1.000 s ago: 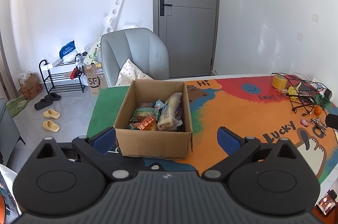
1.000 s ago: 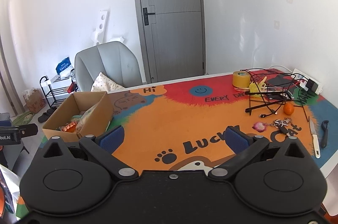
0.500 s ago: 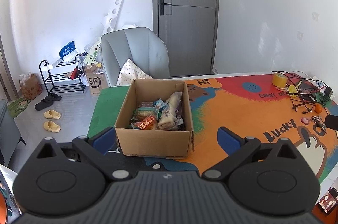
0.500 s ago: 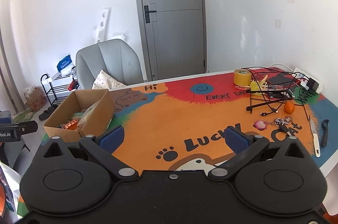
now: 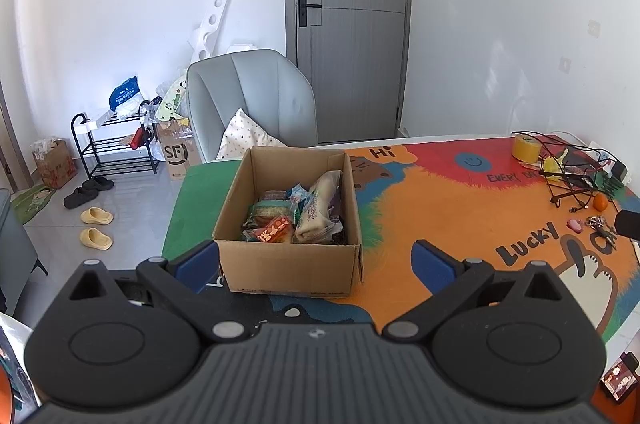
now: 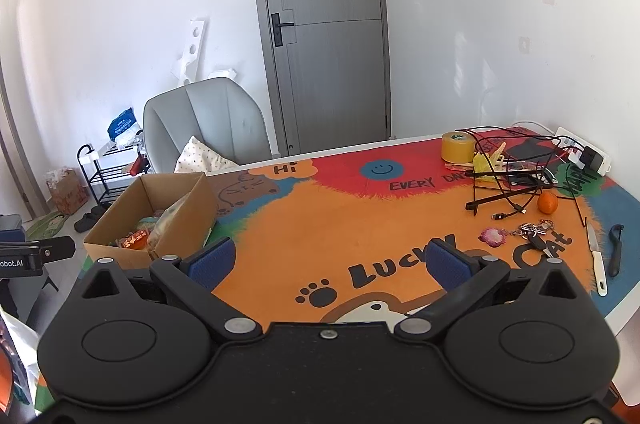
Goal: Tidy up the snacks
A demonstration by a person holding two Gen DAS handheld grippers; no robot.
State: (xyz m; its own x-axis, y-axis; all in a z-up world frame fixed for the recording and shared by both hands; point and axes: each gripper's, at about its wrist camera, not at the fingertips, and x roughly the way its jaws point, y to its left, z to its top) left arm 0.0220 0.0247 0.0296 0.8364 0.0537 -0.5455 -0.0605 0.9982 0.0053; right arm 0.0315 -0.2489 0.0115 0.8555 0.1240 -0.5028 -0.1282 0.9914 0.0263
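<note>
An open cardboard box [image 5: 288,268] stands at the left end of the colourful table mat [image 5: 440,208]. Inside it lie several snack packets, among them a long pale bread pack [image 5: 316,212] and an orange packet [image 5: 274,231]. My left gripper [image 5: 316,258] is open and empty, held just in front of the box's near wall. My right gripper [image 6: 326,260] is open and empty above the middle of the mat [image 6: 320,224]; the box [image 6: 120,248] shows at its left.
At the table's right end lie a tape roll [image 6: 457,147], a black wire rack with cables [image 6: 516,180], an orange [image 6: 547,203], keys [image 6: 534,230], a knife [image 6: 596,266] and a power strip [image 6: 584,154]. A grey chair [image 5: 252,100] stands behind the box.
Both views have shifted only slightly; the right gripper has drifted a little. The box and snacks have not moved and both grippers stay open.
</note>
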